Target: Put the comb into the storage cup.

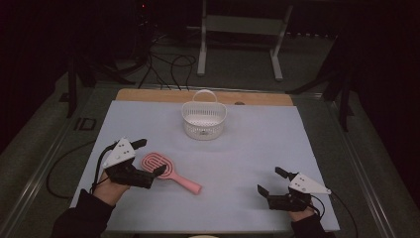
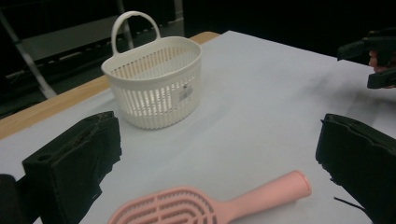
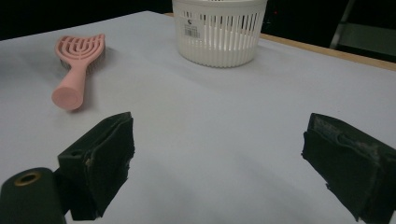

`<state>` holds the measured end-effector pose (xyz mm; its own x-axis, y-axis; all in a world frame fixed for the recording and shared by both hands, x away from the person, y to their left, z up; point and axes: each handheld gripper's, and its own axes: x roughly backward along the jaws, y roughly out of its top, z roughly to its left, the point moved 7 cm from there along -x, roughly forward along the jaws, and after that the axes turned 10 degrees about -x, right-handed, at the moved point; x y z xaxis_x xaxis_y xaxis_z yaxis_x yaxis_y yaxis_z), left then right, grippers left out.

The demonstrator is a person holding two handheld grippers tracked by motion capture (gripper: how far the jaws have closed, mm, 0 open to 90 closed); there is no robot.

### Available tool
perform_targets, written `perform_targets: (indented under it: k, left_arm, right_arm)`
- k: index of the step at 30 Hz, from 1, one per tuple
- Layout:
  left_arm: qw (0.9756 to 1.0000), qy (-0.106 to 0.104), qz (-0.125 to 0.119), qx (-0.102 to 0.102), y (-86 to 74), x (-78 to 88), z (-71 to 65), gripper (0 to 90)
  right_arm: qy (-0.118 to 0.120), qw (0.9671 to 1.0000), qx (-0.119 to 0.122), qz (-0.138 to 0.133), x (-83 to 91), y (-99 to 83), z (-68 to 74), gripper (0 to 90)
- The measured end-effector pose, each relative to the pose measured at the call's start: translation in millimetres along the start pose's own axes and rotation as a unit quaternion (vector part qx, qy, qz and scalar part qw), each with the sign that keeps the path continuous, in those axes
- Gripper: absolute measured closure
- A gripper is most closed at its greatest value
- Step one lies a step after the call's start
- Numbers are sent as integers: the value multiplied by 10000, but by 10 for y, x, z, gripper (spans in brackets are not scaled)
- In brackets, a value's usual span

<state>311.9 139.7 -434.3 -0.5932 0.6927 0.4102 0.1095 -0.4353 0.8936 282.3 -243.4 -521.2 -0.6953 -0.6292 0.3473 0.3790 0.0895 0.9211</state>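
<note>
A pink vented hairbrush lies flat on the pale sheet, its handle pointing right and toward the front. My left gripper is open, one jaw on each side of the brush head and neither touching it. In the left gripper view the brush lies low between the wide jaws of the left gripper. A white slotted basket with a loop handle stands upright at the back centre. My right gripper is open over bare sheet at the front right. The right gripper view has its empty jaws facing brush and basket.
A strip of wooden tabletop runs behind the sheet. A white metal frame and cables are on the floor beyond the table. In the left gripper view the right gripper is at the far right, beyond the basket.
</note>
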Motion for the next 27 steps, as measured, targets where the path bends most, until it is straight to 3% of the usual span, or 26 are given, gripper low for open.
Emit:
perform_targets:
  k: [10,14,27]
  left_arm:
    - [9993,-325,149,-92,119,-196,-74,1]
    - [9987,-327,263,-304,152,-279,-120,1]
    - [9960,-607,501,-422,199,-557,-235,2]
  right_arm:
    - [43,10000,4,5,-4,-4,6,89]
    - [44,10000,-8,3,-6,-4,5,88]
    - [46,10000,30,17,-13,-6,15,89]
